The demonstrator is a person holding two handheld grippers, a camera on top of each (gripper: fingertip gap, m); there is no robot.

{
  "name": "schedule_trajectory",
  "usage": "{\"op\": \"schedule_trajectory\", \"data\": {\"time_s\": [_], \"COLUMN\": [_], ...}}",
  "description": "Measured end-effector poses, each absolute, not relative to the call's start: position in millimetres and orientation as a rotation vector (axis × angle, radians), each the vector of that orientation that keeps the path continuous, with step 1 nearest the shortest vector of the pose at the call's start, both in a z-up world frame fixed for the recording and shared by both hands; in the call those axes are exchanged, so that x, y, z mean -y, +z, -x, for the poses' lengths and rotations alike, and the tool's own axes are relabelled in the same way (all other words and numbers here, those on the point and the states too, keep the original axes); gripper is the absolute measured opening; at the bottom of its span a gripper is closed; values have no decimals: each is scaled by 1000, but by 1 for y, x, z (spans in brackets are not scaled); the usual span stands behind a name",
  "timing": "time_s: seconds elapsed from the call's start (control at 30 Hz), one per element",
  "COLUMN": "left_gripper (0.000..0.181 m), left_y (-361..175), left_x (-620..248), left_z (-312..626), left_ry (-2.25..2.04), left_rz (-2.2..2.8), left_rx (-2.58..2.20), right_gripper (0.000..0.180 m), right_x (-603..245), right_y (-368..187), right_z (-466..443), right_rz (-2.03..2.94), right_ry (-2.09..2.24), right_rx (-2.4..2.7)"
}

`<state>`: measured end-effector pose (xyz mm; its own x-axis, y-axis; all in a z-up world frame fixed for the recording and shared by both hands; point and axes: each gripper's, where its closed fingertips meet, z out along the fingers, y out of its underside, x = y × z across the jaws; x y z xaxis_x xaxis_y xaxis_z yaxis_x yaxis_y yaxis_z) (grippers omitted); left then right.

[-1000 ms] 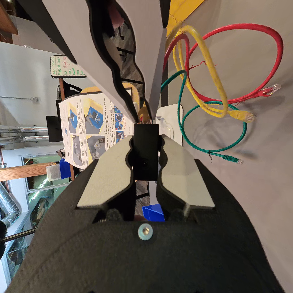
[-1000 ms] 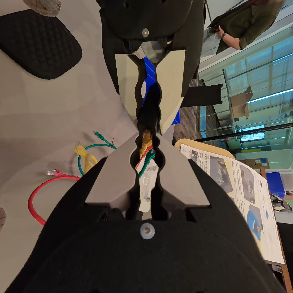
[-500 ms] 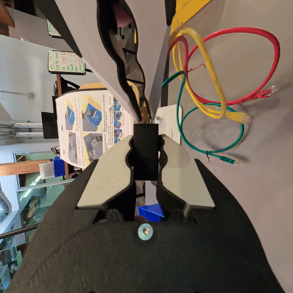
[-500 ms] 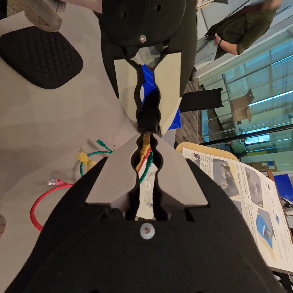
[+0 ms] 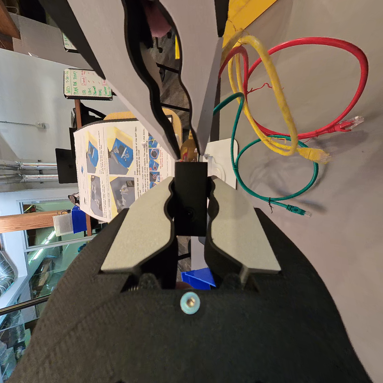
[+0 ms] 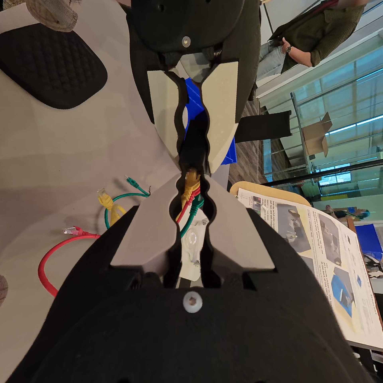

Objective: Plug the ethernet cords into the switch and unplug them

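My left gripper (image 5: 190, 179) is shut on the black switch (image 5: 190, 199) and holds it above the grey table (image 5: 331, 269). It shows from the front in the right wrist view (image 6: 194, 165), with the switch (image 6: 194, 141) between its fingers. My right gripper (image 6: 192, 175) is shut on the yellow cord's plug (image 6: 191, 182) right at the switch's port face. The red cord (image 6: 186, 207) and the green cord (image 6: 195, 207) run into the switch beside it. The three cords loop on the table: yellow (image 5: 275, 103), red (image 5: 352, 83), green (image 5: 306, 186).
A white pad with a clear hook (image 5: 221, 161) lies under the switch. A printed sheet on a clipboard (image 6: 310, 248) stands at the table edge. A black mat (image 6: 47, 68) lies on the table. A blue bin (image 6: 228, 153) and a standing person (image 6: 300, 41) are beyond. My two grippers' fingertips are within a few centimetres of each other.
Both grippers keep their holds. The two views have shifted slightly, so the held switch and the cords have wobbled a little. The yellow plug stays at the switch's ports.
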<state>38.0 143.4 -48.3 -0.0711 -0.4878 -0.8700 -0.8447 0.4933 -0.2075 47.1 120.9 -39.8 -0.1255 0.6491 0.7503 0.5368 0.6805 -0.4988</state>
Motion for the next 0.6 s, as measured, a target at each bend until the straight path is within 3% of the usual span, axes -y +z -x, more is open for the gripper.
{"op": "schedule_trajectory", "data": {"time_s": [0.6], "left_gripper": [27], "left_y": [-61], "left_x": [-145], "left_z": [-39], "left_ry": [363], "left_rz": [1170], "left_rx": [-1735], "right_gripper": [9], "right_x": [-123], "right_y": [-51], "right_z": [-48], "right_rz": [1029], "right_ry": [126], "right_rx": [1821]}}
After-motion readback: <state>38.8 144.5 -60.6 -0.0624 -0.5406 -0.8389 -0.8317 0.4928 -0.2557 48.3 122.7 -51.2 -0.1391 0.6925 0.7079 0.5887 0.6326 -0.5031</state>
